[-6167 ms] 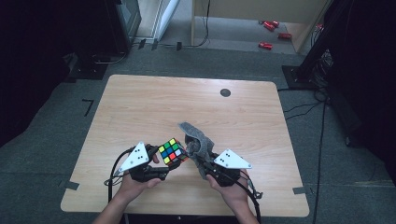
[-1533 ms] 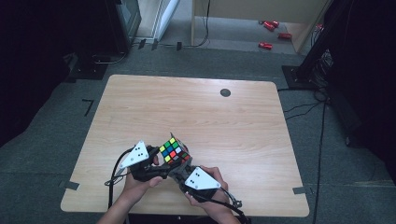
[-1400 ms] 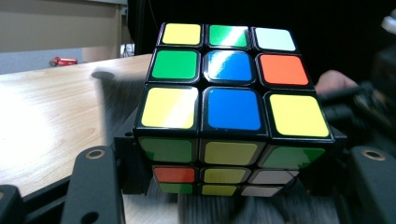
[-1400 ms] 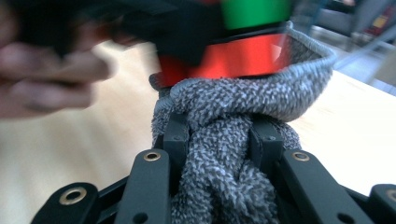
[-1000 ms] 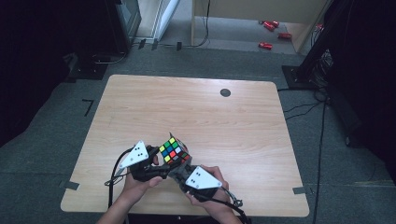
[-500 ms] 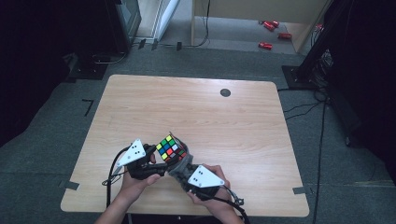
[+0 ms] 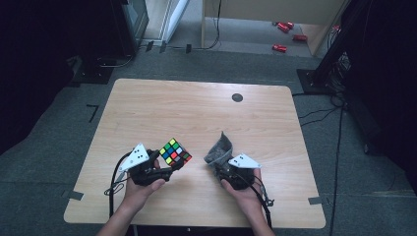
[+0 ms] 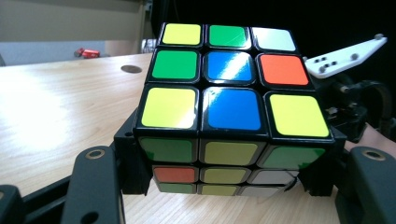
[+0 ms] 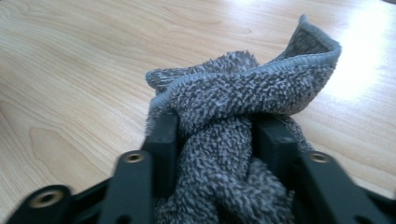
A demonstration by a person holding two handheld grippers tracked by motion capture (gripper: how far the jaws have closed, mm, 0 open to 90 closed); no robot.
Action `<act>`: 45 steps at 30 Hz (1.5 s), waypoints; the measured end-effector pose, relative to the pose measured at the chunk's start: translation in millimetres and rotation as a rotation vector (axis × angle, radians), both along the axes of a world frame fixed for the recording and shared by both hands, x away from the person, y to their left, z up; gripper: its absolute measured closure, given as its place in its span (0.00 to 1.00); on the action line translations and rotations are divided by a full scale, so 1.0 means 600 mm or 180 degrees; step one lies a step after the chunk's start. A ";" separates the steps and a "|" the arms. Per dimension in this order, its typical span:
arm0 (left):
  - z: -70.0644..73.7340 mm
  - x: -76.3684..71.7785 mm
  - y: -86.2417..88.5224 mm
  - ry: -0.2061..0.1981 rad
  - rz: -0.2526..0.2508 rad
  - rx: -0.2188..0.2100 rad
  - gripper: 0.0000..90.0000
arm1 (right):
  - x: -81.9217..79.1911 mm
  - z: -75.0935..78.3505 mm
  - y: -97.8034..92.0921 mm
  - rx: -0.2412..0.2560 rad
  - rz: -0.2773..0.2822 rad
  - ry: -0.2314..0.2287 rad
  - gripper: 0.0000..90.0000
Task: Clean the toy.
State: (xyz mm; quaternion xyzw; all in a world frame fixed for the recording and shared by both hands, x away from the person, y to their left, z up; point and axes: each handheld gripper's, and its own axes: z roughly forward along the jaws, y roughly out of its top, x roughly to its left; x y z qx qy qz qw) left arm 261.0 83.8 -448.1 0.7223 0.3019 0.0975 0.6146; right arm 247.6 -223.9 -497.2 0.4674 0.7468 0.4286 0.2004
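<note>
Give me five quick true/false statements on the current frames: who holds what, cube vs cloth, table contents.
1. The left gripper is shut on the puzzle cube. True.
2. The right gripper is open and holds nothing. False: its jaws are clamped on a grey cloth.
3. The cloth touches the cube. False: bare table shows between them.
4. The centre square of the cube's top face is blue. True, in the left gripper view.
5. A dark round spot sits near the table's far edge. True.
</note>
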 end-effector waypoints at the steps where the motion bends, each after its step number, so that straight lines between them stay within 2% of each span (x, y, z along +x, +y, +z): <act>1: 0.000 0.001 0.001 0.0010 0.0009 0.0009 0.38 | 0.000 0.001 -0.001 0.0013 -0.0002 -0.0027 0.55; 6: 0.001 0.003 0.004 0.0044 0.0052 0.0017 0.38 | -0.002 0.018 -0.009 0.0102 0.0008 -0.0164 0.37; 8: 0.001 0.005 0.005 0.0083 0.0093 0.0011 0.38 | -0.012 0.037 -0.008 0.0160 0.0060 -0.0385 0.29; 9: 0.001 0.005 0.005 0.0083 0.0093 0.0011 0.38 | -0.012 0.037 -0.008 0.0160 0.0060 -0.0385 0.29; 10: 0.001 0.006 0.005 0.0095 0.0104 0.0003 0.38 | -0.019 0.048 -0.001 0.0180 0.0124 -0.0523 0.26; 11: 0.001 0.006 0.005 0.0105 0.0109 0.0001 0.38 | -0.019 0.048 -0.001 0.0180 0.0124 -0.0523 0.26; 12: 0.001 0.006 0.005 0.0118 0.0109 0.0003 0.38 | -0.024 0.052 0.004 0.0203 0.0167 -0.0584 0.25; 13: 0.001 0.006 0.004 0.0130 0.0109 -0.0002 0.38 | -0.032 0.057 0.018 0.0236 0.0286 -0.0671 0.25; 15: 0.001 0.006 0.001 0.0179 0.0087 -0.0031 0.38 | -0.036 0.057 0.026 0.0237 0.0350 -0.0712 0.24; 17: 0.002 0.007 -0.004 0.0275 0.0099 -0.0059 0.38 | -0.045 0.053 0.051 0.0218 0.0570 -0.0780 0.24; 21: 0.002 0.010 -0.014 0.0532 0.0067 -0.0158 0.38 | -0.051 0.048 0.069 0.0160 0.0663 -0.0881 0.25; 25: 0.000 0.008 -0.025 0.0637 -0.0004 -0.0142 0.38 | -0.058 0.048 0.084 0.0138 0.0754 -0.1049 0.25; 28: 0.000 0.006 -0.032 0.0694 -0.0033 -0.0145 0.38 | -0.062 0.050 0.090 0.0165 0.0776 -0.1124 0.25; 33: -0.002 0.003 -0.045 0.0790 -0.0066 -0.0147 0.38 | -0.067 0.050 0.097 0.0123 0.0783 -0.1210 0.27; 37: -0.003 -0.002 -0.057 0.0834 -0.0154 -0.0113 0.38 | -0.068 0.051 0.099 0.0111 0.0775 -0.1233 0.28; 43: -0.003 -0.008 -0.068 0.0883 -0.0264 -0.0167 0.38 | -0.071 0.048 0.105 -0.0011 0.0727 -0.1289 0.32; 45: -0.003 -0.008 -0.069 0.0892 -0.0276 -0.0181 0.38 | -0.073 0.048 0.104 -0.0040 0.0687 -0.1348 0.35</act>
